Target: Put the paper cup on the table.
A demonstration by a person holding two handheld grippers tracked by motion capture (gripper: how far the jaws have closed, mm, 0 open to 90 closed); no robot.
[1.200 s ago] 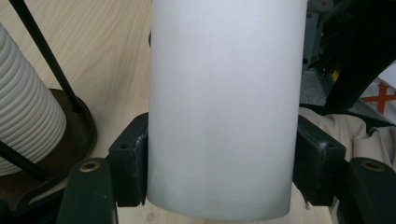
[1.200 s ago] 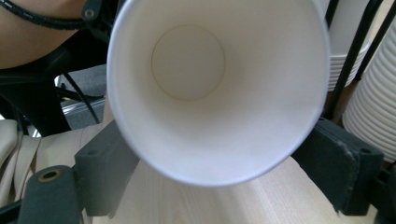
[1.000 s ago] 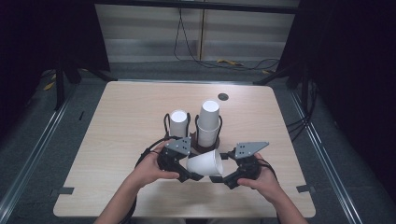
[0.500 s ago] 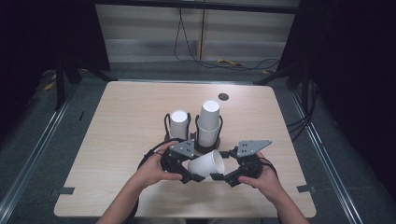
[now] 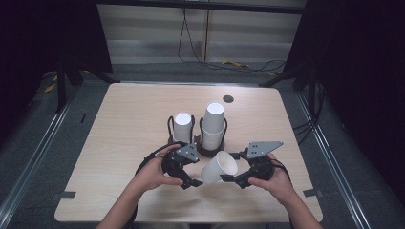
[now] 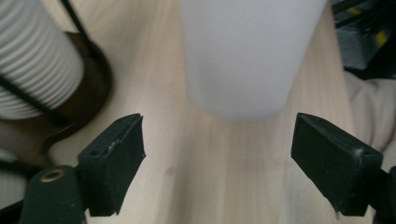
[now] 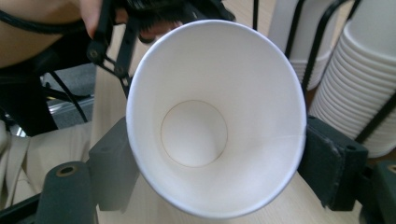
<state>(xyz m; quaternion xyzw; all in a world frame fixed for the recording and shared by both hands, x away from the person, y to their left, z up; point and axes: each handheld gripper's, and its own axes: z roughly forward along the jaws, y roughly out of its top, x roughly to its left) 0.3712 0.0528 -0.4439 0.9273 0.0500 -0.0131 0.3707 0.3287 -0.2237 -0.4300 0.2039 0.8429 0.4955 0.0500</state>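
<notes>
A white paper cup point(image 5: 219, 167) lies on its side above the table's near middle, its mouth toward my right gripper point(image 5: 230, 167). In the right gripper view the cup point(image 7: 210, 116) has its rim squeezed oval between the jaws of my right gripper point(image 7: 219, 156), which have just been closing on it. My left gripper point(image 5: 195, 172) is at the cup's base. Its jaws have just been opening. In the left gripper view, my left gripper point(image 6: 219, 140) stands wide with the cup's base point(image 6: 243, 56) ahead, clear of both pads.
Two black wire holders stand behind the grippers, each with a stack of white cups: a short stack point(image 5: 182, 126) and a taller one point(image 5: 213, 124). A dark round hole point(image 5: 228, 99) sits near the table's far edge. The wooden table point(image 5: 119, 143) is bare at left and right.
The left jaws have opened and let go of the cup's base. The right jaws have closed on its rim. Both hands have stayed about where they were.
</notes>
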